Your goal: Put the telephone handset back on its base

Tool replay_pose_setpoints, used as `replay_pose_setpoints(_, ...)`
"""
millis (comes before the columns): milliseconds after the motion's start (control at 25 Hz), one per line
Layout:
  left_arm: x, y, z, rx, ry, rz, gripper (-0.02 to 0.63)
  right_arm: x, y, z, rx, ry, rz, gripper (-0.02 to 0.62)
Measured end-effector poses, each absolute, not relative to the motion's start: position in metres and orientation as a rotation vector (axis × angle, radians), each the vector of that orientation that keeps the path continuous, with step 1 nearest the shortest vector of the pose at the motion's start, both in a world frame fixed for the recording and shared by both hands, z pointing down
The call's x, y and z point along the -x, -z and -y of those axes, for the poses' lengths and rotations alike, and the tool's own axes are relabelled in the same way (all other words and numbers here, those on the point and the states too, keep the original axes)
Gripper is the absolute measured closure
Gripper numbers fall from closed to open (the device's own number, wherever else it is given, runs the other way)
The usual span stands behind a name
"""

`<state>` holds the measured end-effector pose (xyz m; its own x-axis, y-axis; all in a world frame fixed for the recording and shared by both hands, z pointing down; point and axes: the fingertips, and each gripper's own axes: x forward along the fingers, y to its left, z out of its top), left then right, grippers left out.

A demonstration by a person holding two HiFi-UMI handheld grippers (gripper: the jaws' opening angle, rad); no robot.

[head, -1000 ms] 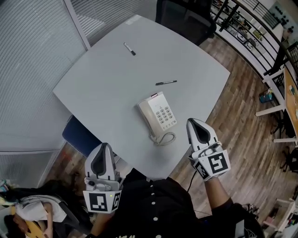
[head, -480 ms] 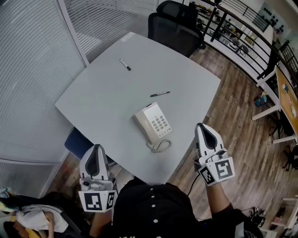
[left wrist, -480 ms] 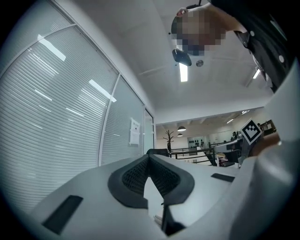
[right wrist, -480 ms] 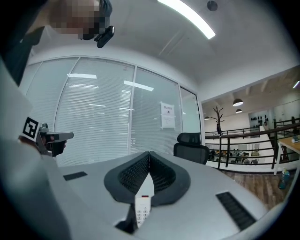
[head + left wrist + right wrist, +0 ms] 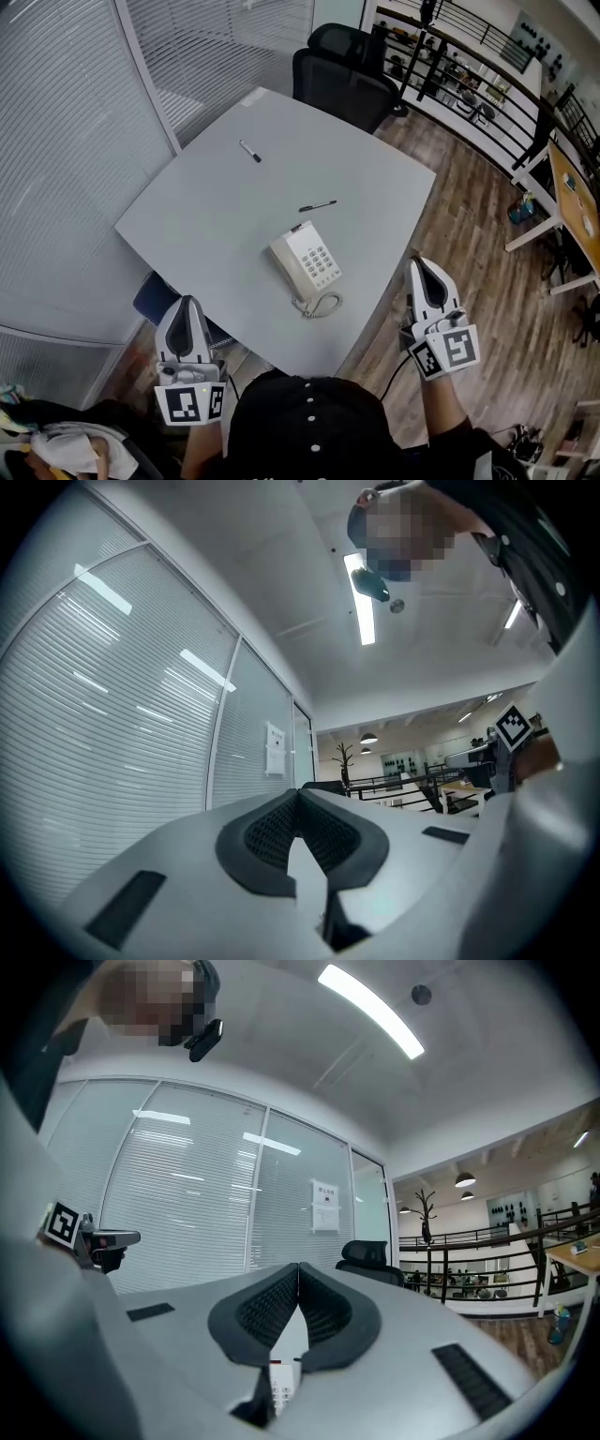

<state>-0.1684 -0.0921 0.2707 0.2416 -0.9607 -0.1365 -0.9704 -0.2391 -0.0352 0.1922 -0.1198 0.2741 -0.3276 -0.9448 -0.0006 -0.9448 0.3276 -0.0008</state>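
Observation:
A cream telephone (image 5: pixel 313 262) with a keypad sits near the front edge of the grey table (image 5: pixel 216 211). Its handset (image 5: pixel 287 266) lies along the base's left side, and the coiled cord (image 5: pixel 319 305) curls at the near end. My left gripper (image 5: pixel 186 305) is held low off the table's front left corner, shut and empty. My right gripper (image 5: pixel 427 267) hangs over the wooden floor to the right of the table, also shut with nothing in it. In the right gripper view, the pads (image 5: pixel 298 1279) meet, and a sliver of the telephone (image 5: pixel 278 1389) shows below them.
A black marker (image 5: pixel 249 151) and a black pen (image 5: pixel 317 205) lie on the table beyond the phone. A black office chair (image 5: pixel 342 80) stands at the far side, a blue seat (image 5: pixel 155 295) under the near left corner. Blinds line the left; a railing (image 5: pixel 469 66) runs at the right.
The view has drawn back from the table. Both grippers have dropped lower and further from the phone, the right one out over the floor. Both stay shut.

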Motion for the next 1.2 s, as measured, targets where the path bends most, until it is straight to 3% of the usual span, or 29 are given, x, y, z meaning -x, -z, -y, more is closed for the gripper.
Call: replay_pose_setpoints(1200, 0.172, -0.26, 0.085, 2.329, -0.12, -1.872, 0.592, -0.182, -0.279, 0.123, 1.767, -0.025, -2.6, 0.568)
